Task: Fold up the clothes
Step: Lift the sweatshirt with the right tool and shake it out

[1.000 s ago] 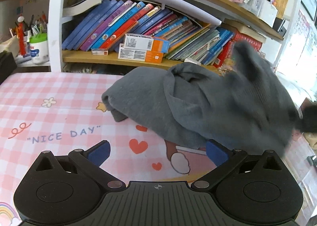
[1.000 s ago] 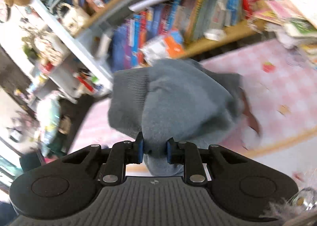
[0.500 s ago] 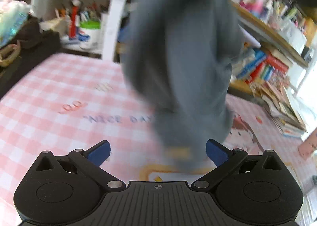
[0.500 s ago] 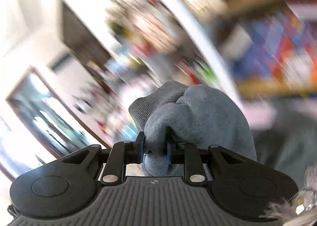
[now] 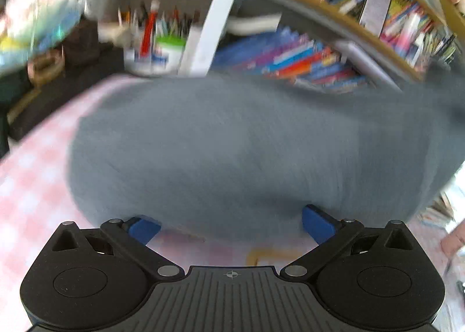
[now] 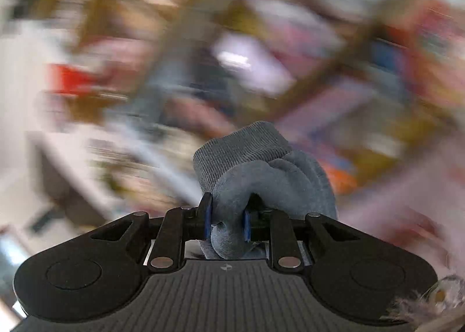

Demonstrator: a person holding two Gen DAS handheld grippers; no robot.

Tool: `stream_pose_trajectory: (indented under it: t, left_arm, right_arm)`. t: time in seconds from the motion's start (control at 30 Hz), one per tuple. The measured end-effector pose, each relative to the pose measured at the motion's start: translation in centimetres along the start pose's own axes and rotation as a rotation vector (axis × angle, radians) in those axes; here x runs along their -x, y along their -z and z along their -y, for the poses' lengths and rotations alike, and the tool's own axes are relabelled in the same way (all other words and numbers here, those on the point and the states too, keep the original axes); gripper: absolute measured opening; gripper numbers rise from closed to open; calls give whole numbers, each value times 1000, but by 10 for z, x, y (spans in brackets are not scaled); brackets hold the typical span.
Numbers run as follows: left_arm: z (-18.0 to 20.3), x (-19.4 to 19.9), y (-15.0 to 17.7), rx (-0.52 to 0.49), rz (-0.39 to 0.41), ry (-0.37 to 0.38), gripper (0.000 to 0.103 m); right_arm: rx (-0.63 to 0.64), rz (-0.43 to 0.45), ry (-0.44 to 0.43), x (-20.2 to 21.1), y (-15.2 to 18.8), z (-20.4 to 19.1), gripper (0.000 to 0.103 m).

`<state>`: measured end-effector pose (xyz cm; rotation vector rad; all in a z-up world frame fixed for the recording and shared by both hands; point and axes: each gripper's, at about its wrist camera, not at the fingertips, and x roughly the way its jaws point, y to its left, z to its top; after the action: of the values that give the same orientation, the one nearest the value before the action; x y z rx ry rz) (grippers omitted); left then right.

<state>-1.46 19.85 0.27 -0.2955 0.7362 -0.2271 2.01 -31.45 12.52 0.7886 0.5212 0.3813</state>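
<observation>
A grey knit garment (image 5: 232,151) spreads wide and blurred across the pink checked tablecloth (image 5: 32,180) in the left wrist view. My left gripper (image 5: 231,226) is open, its blue pads (image 5: 144,228) just in front of the garment's near edge, holding nothing. My right gripper (image 6: 226,220) is shut on a bunched ribbed edge of the same grey garment (image 6: 255,163), held up in the air. The right wrist view is heavily blurred behind it.
A bookshelf with leaning coloured books (image 5: 293,61) stands behind the table. A cup of pens (image 5: 151,47) sits at the back left beside a white shelf post (image 5: 209,23). A dark cloth and basket (image 5: 46,64) lie at far left.
The garment hung in the air in front of my left gripper half a second ago and now spreads wide and low over the table. My right gripper keeps its hold and swings fast.
</observation>
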Motion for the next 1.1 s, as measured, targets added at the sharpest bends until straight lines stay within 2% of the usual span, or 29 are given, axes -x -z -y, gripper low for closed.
stream_pose_trajectory:
  t: [0.1, 0.17, 0.2, 0.3, 0.37, 0.43, 0.47, 0.5, 0.53, 0.57, 0.67, 0.73, 0.8, 0.87, 0.9, 0.97, 1.0, 1.07, 1.1]
  left_arm:
    - [-12, -3, 8, 45, -69, -17, 103]
    - [-18, -5, 8, 58, -96, -24, 103]
    - [-20, -6, 6, 71, -102, -27, 103]
    - [-26, -12, 1, 117, -107, -48, 103]
    - [-29, -21, -4, 146, -104, -68, 101]
    - [-32, -32, -10, 176, -90, -81, 86]
    - [-35, -39, -15, 196, -91, -94, 66]
    - [-37, -47, -20, 214, -98, -107, 42]
    - [-40, -55, -26, 224, -105, -104, 36]
    - [-42, -64, -34, 219, -109, -76, 24]
    - [-37, -80, -72, 177, -69, -29, 18]
    - [-36, -70, -97, 196, 36, 8, 17]
    - [-37, -54, -118, 237, 153, 55, 16]
    - [-48, -27, -125, 280, 270, 94, 16]
    - [-56, -21, -121, 280, 281, 81, 17]
    - [-75, -19, -105, 250, 230, 0, 23]
    - [-86, -22, -96, 226, 175, -42, 30]
    - [-107, -45, -69, 178, -61, -142, 33]
    - [-115, -52, -56, 162, -155, -188, 40]
  right_arm:
    - [-211, -76, 327, 12, 33, 97, 19]
    - [-346, -73, 468, 26, 55, 148, 19]
    - [-380, -43, 494, 37, 61, 162, 19]
    - [-463, 14, 442, 58, 70, 180, 20]
    - [-448, 3, 442, 57, 68, 178, 22]
    - [-420, -10, 447, 53, 67, 173, 22]
    - [-407, -16, 448, 55, 68, 173, 22]
    - [-394, -22, 448, 59, 68, 173, 22]
    - [-378, -28, 447, 59, 68, 172, 22]
    - [-359, -35, 445, 56, 65, 171, 22]
    - [-291, -54, 415, 32, 44, 165, 20]
    - [-267, -45, 348, 17, 24, 157, 19]
    - [-264, -13, 245, 12, 11, 144, 19]
    - [-271, 27, 137, 13, 7, 132, 19]
    - [-281, 33, 119, 14, 8, 132, 19]
    - [-310, 5, 146, 15, 16, 141, 24]
    - [-332, -30, 203, 14, 23, 151, 27]
    - [-373, -92, 324, 13, 36, 170, 32]
    - [-381, -105, 389, 16, 40, 176, 35]
